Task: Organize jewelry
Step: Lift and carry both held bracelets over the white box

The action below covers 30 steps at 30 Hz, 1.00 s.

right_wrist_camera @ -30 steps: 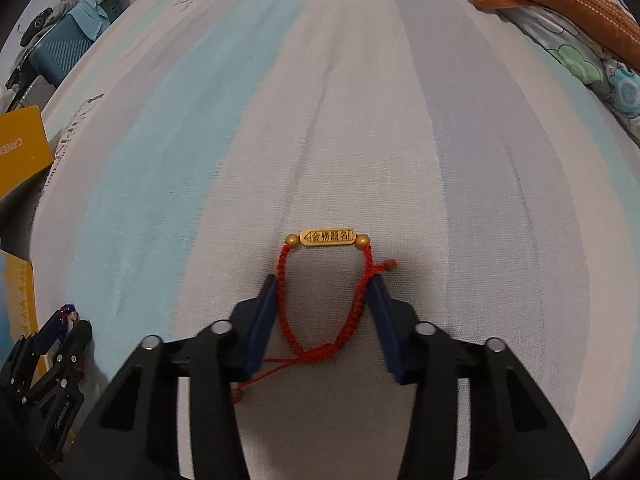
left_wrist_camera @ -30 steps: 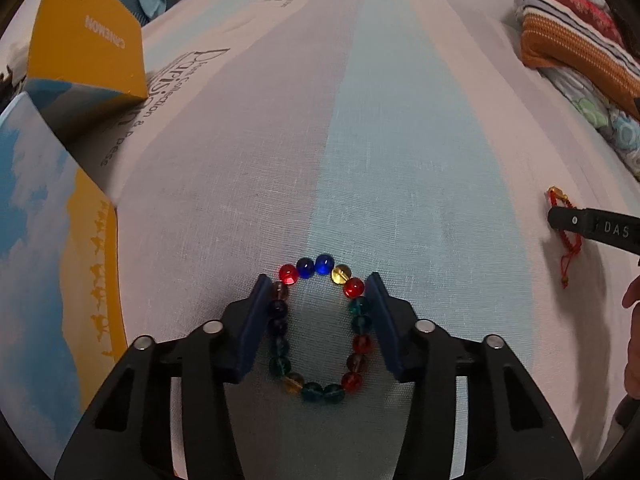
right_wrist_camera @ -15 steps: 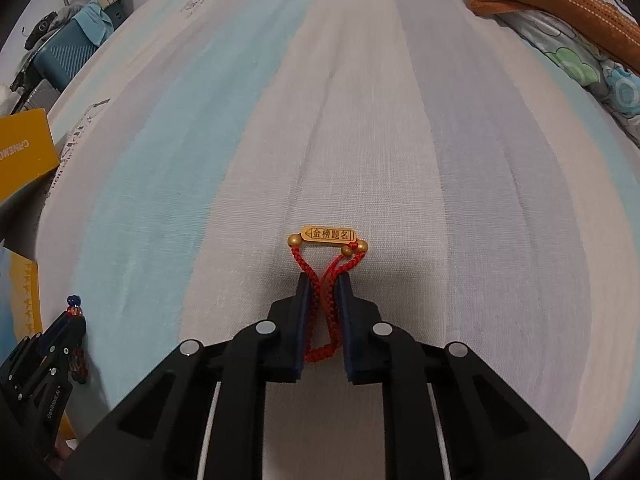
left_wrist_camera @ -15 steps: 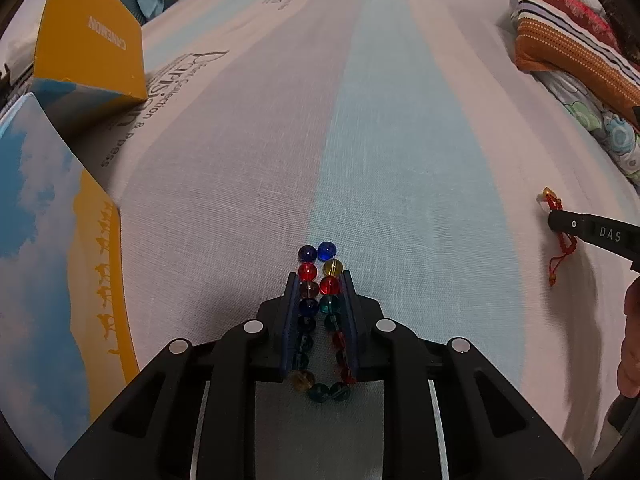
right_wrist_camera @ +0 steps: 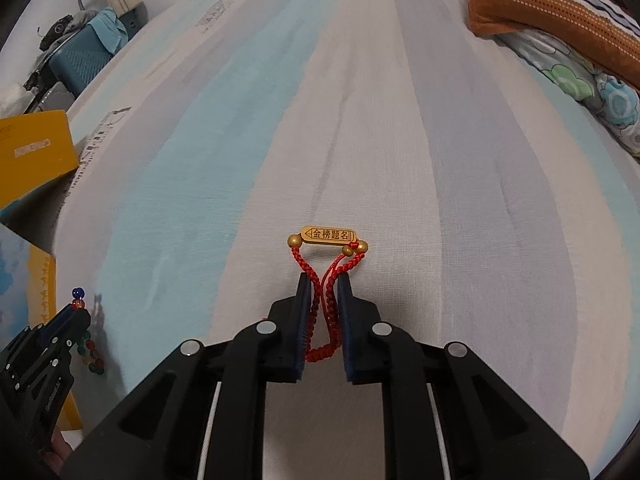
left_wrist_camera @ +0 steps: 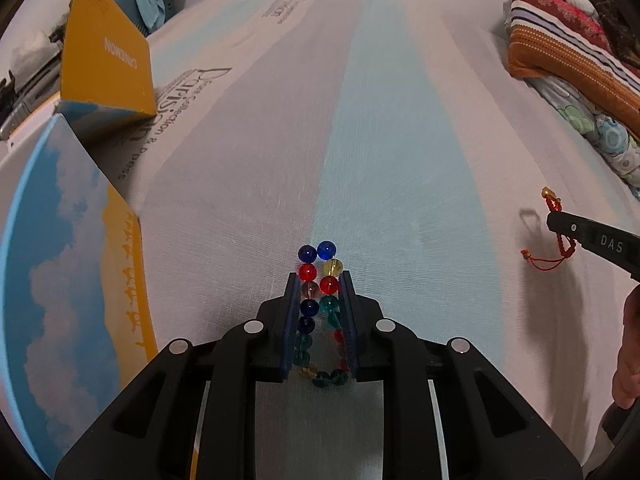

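Observation:
My left gripper (left_wrist_camera: 319,280) is shut on a bracelet of coloured glass beads (left_wrist_camera: 316,272), squeezed into a narrow loop and lifted off the striped bedsheet (left_wrist_camera: 380,140). My right gripper (right_wrist_camera: 323,280) is shut on a red cord bracelet (right_wrist_camera: 320,300) with a gold name plate (right_wrist_camera: 329,235), also raised above the sheet. In the left wrist view the right gripper (left_wrist_camera: 556,216) shows at the far right with the red cord (left_wrist_camera: 560,240) hanging from it. In the right wrist view the left gripper (right_wrist_camera: 78,310) shows at the lower left with beads (right_wrist_camera: 90,352) dangling.
An open box with a sky-and-yellow print (left_wrist_camera: 72,272) stands at the left, its yellow lid (left_wrist_camera: 108,52) tilted behind it. Folded striped and floral bedding (left_wrist_camera: 568,60) lies along the right edge. Bags and clutter (right_wrist_camera: 80,52) sit beyond the bed's far left.
Both grippers closed from open around their bracelets a second ago, then rose, lifting the bead bracelet and the red cord bracelet off the sheet.

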Each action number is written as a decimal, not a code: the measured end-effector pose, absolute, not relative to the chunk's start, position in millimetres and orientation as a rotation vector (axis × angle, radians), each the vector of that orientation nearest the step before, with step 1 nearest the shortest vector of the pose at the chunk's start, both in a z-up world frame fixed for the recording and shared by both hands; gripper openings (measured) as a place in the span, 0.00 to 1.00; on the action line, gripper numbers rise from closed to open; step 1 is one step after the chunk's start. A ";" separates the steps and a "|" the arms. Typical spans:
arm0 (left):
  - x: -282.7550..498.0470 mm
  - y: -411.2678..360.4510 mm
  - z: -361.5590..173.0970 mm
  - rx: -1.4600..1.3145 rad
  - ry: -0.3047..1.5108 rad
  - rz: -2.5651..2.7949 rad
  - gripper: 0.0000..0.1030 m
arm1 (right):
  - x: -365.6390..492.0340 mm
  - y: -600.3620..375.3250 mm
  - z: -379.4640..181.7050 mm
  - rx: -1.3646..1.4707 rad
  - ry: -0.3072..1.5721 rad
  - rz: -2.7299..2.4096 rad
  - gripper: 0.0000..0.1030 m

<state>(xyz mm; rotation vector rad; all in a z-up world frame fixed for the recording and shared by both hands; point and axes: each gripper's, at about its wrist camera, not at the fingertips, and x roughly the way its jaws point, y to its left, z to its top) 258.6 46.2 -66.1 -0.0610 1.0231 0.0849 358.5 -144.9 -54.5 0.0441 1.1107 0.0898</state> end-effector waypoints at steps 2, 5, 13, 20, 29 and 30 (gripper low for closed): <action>256.2 44.8 -61.6 -0.055 1.019 0.080 0.09 | 355.2 -143.9 -50.2 0.040 1.101 0.092 0.12; 253.6 43.4 -55.0 -0.049 1.009 0.078 0.07 | 349.8 -142.6 -44.0 0.036 1.090 0.094 0.12; 255.8 44.0 -58.2 -0.018 1.026 0.127 0.16 | 339.2 -144.9 -31.2 0.036 1.067 0.102 0.12; 262.3 48.1 -77.1 -0.020 1.044 0.184 0.41 | 339.1 -145.7 -33.8 0.030 1.071 0.107 0.12; 269.6 55.5 -98.2 -0.045 1.076 0.188 0.64 | 342.6 -145.7 -43.8 0.030 1.085 0.103 0.12; 269.3 55.1 -99.1 -0.043 1.074 0.189 0.64 | 342.7 -145.4 -44.3 0.030 1.086 0.103 0.12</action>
